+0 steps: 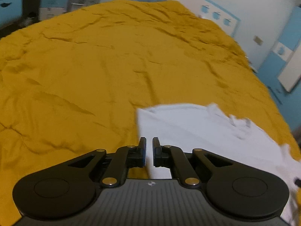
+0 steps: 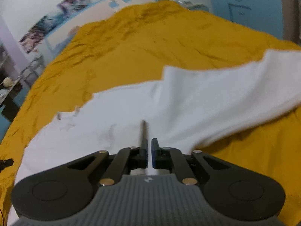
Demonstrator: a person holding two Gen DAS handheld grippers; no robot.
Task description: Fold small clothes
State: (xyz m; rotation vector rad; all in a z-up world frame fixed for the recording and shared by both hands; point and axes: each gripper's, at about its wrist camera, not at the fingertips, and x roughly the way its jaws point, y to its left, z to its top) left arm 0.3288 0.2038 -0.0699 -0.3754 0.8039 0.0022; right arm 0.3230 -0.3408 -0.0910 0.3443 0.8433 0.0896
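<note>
A white small garment (image 1: 203,131) lies spread on a mustard-yellow bedspread (image 1: 94,66). In the left wrist view it fills the lower right. My left gripper (image 1: 149,143) is shut on the garment's edge, with white cloth pinched between the jaws. In the right wrist view the garment (image 2: 169,109) stretches across the middle, one part reaching to the far right. My right gripper (image 2: 149,144) is shut on a fold of the white cloth, which rises in a ridge from the jaws.
The yellow bedspread (image 2: 131,43) covers the whole bed. A white and blue wall (image 1: 235,3) with a blue cabinet (image 1: 278,60) is on the right. Shelves and furniture (image 2: 11,86) stand left of the bed.
</note>
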